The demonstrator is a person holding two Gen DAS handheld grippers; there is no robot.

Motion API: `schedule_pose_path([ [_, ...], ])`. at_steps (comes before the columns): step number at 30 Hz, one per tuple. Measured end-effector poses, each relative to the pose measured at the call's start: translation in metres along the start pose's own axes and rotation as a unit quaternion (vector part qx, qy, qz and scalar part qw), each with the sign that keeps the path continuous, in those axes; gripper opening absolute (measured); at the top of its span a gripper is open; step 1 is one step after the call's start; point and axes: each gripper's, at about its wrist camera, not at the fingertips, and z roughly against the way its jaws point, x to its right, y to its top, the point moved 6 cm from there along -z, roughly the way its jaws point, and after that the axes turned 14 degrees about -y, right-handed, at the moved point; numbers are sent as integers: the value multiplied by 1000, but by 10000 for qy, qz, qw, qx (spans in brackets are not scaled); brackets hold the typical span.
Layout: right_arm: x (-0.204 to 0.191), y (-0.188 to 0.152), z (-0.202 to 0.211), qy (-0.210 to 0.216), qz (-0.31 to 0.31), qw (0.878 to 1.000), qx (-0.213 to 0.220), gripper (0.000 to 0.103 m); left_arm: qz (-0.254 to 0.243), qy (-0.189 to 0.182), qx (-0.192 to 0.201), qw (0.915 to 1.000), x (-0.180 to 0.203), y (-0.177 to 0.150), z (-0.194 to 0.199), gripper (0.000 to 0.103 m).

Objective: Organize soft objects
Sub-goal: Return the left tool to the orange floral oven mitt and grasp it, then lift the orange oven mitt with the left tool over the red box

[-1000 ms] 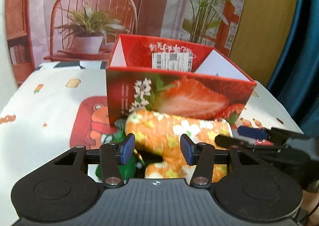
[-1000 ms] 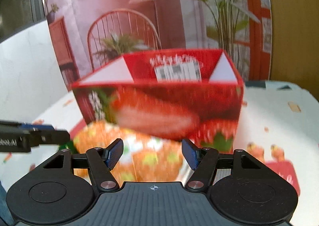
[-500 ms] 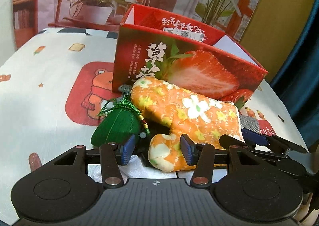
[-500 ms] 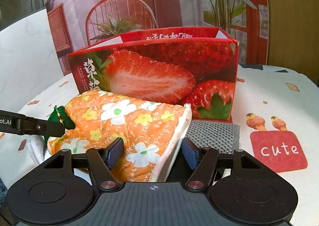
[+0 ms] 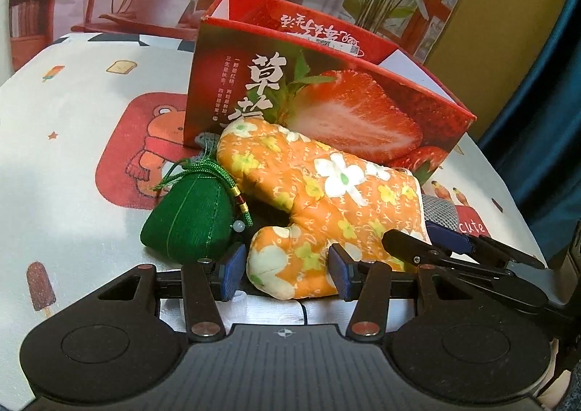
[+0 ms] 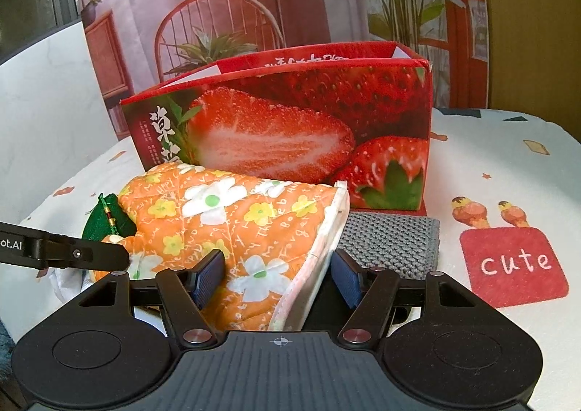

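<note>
The orange oven mitt [image 5: 326, 193] is lying on the table [image 5: 72, 171] in front of the strawberry box [image 5: 326, 98], leaning against it, with the green pouch [image 5: 192, 218] touching its left side. The left gripper [image 5: 285, 271] is straddling the mitt's thumb and the right gripper [image 6: 276, 278] its cuff, both part-open with no pad clearly pressing. Closing unevenly risks one end slipping free, or snagging the pouch's cord.

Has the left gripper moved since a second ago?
Yes. The left gripper has come down toward the orange mitt; the strawberry box now sits higher and its opening is less visible.
</note>
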Motion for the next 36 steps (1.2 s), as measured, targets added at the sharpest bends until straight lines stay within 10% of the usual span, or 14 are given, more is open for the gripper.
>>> schedule_pose_path([
  [36,5,10,-12,92,-428,9988,-223,62,-198,263,128,9994,0,1,5,32],
])
